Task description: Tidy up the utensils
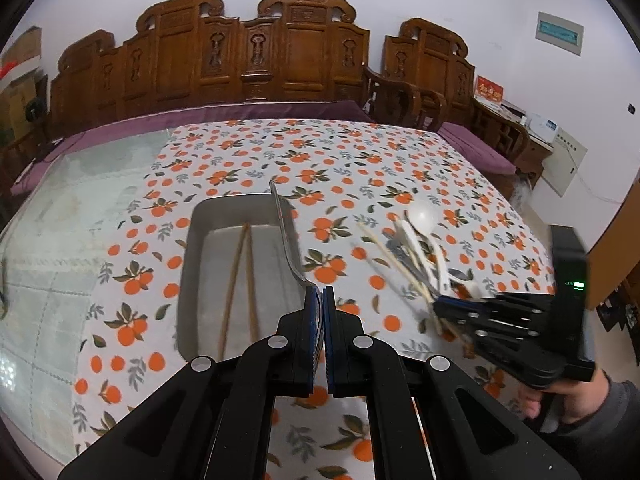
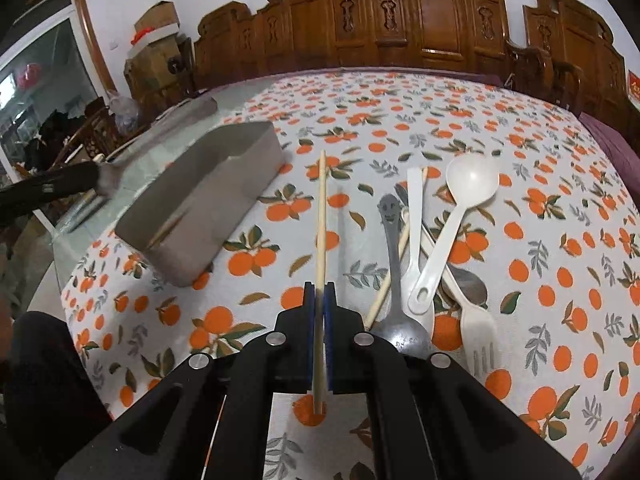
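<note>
My left gripper [image 1: 319, 294] is shut on the bowl end of a metal utensil [image 1: 286, 232], whose flat handle points away over the right rim of the grey metal tray [image 1: 188, 264]. Two brown chopsticks [image 1: 250, 280] lie in the tray. My right gripper [image 2: 319, 292] is shut on a pale chopstick [image 2: 322, 216], held a little above the cloth. In the left wrist view this gripper [image 1: 434, 304] is blurred over the utensil pile. The pile holds a white spoon [image 2: 472, 178], a metal spoon with a face on its handle [image 2: 390, 216], a white plastic fork [image 2: 476, 320] and a second pale chopstick [image 2: 382, 292].
An orange-print cloth [image 1: 340, 152] covers most of the table; bare glass top [image 1: 80, 184] lies left of it. A carved wooden bench [image 1: 248, 56] with purple cushions stands behind. A person's hand [image 1: 560, 396] grips the right tool. The left gripper [image 2: 94, 178] shows beyond the tray [image 2: 248, 168].
</note>
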A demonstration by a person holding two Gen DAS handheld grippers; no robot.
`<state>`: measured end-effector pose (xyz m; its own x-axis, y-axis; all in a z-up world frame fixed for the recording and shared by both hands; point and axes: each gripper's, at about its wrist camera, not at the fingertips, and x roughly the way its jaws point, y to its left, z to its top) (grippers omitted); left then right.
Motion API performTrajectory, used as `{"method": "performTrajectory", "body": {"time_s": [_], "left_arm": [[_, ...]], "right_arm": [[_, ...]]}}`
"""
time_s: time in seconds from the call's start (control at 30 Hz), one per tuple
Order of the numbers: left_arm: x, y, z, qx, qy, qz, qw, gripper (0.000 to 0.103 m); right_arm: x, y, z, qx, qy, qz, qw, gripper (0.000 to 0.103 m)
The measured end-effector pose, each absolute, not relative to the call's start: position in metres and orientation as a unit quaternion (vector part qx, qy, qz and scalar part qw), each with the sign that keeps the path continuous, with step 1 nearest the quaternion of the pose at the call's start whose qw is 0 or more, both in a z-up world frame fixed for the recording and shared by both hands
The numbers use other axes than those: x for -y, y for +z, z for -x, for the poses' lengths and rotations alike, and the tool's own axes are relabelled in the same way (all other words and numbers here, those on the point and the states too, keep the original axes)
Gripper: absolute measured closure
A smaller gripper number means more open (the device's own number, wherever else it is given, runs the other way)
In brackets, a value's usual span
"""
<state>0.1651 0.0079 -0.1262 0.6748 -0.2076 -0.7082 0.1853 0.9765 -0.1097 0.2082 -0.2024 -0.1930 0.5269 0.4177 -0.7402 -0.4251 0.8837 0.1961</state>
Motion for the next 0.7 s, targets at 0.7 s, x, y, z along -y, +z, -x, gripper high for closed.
{"method": "performTrajectory", "body": {"time_s": [0.7], "left_arm": [[-0.057,-0.184,-0.207,-0.436,-0.091,0.050,0.894,0.100]], "right_arm": [[0.156,-0.168,-0.205,-0.415,0.261,0.053,0.870,0.098]]}}
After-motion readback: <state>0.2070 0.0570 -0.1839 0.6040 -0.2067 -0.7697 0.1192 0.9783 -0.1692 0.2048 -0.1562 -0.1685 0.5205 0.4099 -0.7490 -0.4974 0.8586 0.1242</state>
